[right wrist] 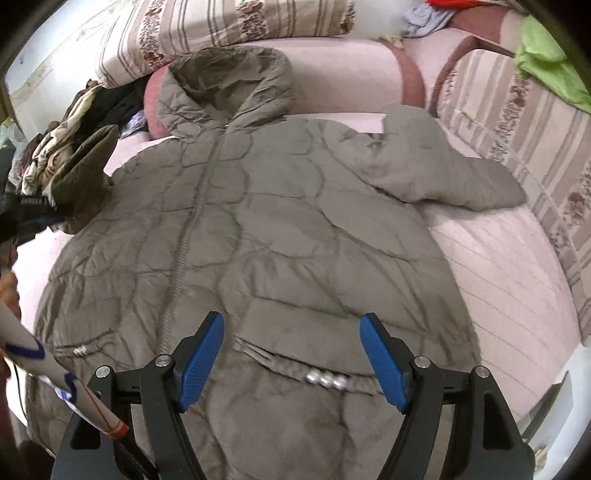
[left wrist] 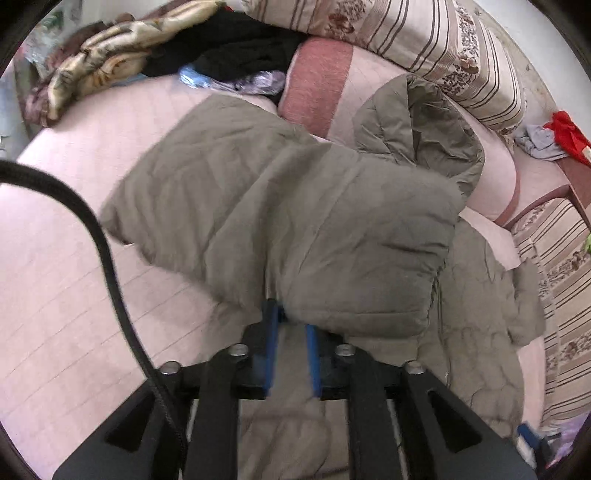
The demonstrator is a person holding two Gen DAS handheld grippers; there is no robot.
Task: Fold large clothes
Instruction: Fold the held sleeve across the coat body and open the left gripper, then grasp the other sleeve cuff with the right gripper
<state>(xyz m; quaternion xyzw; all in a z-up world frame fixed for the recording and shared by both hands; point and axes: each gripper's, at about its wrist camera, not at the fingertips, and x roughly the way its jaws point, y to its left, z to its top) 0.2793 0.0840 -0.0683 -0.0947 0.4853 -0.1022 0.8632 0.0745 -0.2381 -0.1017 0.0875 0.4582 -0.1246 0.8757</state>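
Note:
An olive-grey quilted hooded jacket [right wrist: 258, 229] lies front up on a pink bed, zip closed, hood [right wrist: 229, 77] at the far end. Its right sleeve [right wrist: 443, 173] lies spread to the right. My left gripper [left wrist: 290, 321] is shut on the jacket's left sleeve [left wrist: 295, 221] and holds it lifted; that sleeve and gripper show at the left edge of the right wrist view [right wrist: 81, 173]. My right gripper [right wrist: 291, 339] is open and empty, hovering just above the jacket's lower front near the pocket snaps [right wrist: 327, 380].
The pink quilted bed sheet [right wrist: 498, 277] surrounds the jacket. Striped floral pillows [right wrist: 229, 26] and a pink bolster [left wrist: 321, 85] lie at the head. A pile of dark and patterned clothes [left wrist: 166, 55] sits at the far left. A green cloth [right wrist: 546, 70] lies at the right.

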